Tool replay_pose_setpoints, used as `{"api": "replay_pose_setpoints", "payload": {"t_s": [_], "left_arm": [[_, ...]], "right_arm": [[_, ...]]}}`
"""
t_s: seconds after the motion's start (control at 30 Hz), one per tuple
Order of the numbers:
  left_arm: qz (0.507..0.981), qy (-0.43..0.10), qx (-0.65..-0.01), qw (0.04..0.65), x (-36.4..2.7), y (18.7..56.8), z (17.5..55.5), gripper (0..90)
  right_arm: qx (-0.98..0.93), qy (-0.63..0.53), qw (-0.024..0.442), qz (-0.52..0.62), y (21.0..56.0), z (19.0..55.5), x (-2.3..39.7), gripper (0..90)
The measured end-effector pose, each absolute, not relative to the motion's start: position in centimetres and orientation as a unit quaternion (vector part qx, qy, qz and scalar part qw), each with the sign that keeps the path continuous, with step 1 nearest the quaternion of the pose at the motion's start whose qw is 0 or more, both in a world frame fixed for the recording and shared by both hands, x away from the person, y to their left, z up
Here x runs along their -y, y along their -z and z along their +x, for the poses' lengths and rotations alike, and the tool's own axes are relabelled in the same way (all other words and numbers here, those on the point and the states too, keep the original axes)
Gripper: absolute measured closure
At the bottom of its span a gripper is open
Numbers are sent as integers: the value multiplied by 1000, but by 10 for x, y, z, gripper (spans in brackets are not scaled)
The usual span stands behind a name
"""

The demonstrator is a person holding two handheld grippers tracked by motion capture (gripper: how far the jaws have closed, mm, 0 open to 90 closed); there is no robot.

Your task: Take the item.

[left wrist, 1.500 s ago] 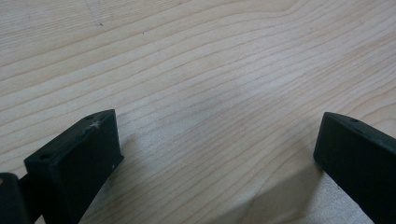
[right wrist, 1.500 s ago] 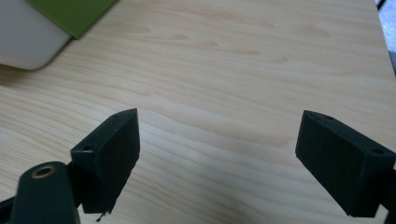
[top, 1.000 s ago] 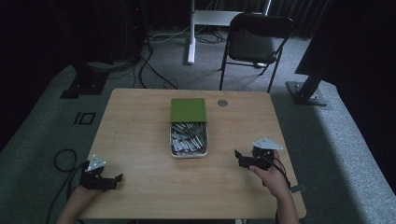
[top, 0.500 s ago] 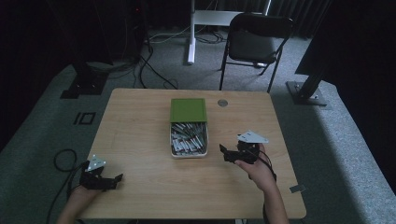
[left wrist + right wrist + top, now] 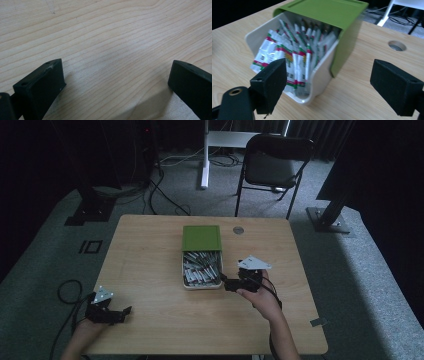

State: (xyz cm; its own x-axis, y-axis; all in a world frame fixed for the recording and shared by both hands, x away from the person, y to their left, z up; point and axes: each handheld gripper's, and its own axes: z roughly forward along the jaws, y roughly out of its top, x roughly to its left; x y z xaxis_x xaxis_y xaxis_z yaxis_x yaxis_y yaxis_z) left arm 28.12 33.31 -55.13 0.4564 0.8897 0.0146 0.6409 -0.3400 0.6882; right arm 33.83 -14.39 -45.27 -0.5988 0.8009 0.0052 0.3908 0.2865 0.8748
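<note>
We see the box half under its green lid, packets' print unreadable. Right gripper jaws released beside it; left gripper released over bare surface.

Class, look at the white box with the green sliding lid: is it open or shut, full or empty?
Partly open and full: the green lid covers only the far half of the white box, exposing packed sachets.

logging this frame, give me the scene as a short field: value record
surface: wooden table
container: white box with green lid slid partly back
contents: sachets packed inside the box
left gripper: open, low over bare wood at the near left corner
right gripper: open, beside the box's near right corner
background: folding chair beyond the table
</note>
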Motion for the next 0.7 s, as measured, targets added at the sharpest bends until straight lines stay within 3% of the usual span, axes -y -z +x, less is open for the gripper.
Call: {"api": "replay_pose_setpoints", "payload": {"t_s": [0.7], "left_arm": [[794, -199, -482, 313, -333, 551, 281, 13]], "right_arm": [[-788, -468, 207, 344, 451, 340, 99, 144]]}}
